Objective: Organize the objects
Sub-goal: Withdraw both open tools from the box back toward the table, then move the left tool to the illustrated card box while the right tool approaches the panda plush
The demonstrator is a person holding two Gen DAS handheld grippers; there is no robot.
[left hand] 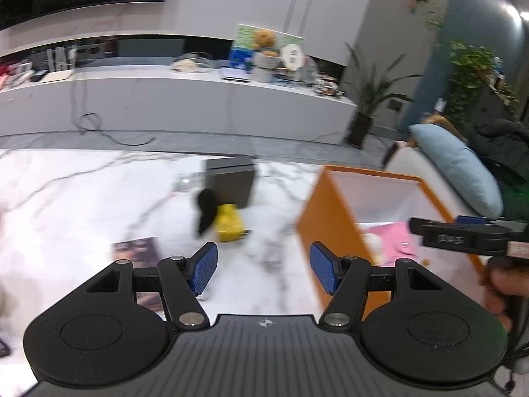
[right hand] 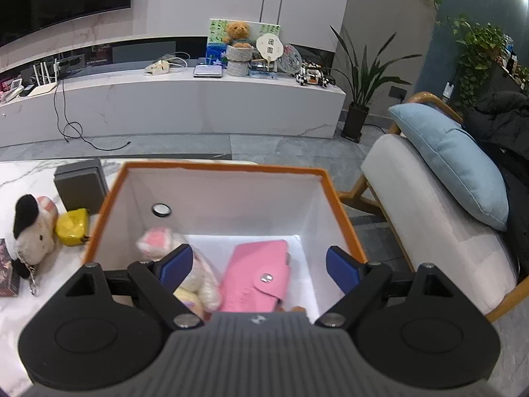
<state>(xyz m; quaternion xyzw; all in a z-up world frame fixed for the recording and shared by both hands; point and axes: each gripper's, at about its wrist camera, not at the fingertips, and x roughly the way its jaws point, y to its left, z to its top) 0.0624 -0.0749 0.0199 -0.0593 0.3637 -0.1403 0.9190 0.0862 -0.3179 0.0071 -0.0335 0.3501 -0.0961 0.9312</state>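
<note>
Marble table (left hand: pixel 66 198), orange box (right hand: pixel 109 198) open-topped at its right end, near the armchair. Already in the box: a pink wallet (right hand: pixel 254 271) lying flat, long axis running away from the viewer, and a pale plush toy (right hand: pixel 198 284) just left of it, the two touching or nearly so. Left out on the marble: a black-eared plush dog (right hand: pixel 33 235) with a key chain, a yellow packet (right hand: pixel 72 226) just beside it on the box side, a dark grey box (right hand: pixel 81 185) behind both, and a dark booklet (left hand: pixel 135 248) nearer the table's front edge. The right gripper (right hand: pixel 259 268) hangs over the box mouth, tilted down into it, jaws spread wide with nothing between the pads; wallet and pale toy sit below the gap, not gripped. The left gripper (left hand: pixel 263 269) is over bare marble, jaws about half apart and empty. The relation that matters: the dog and yellow packet lie ahead of the left gripper and a little to its left, the orange box off to its right, so the left hand is the nearer one for the next pick and the carry would run rightward. The left view is smeared, so the dog's long axis is hard to judge there; from the right view it seems to lie head away from the viewer, chain trailing forward. A person's hand (left hand: pixel 502 281) grips the right tool's handle.
</note>
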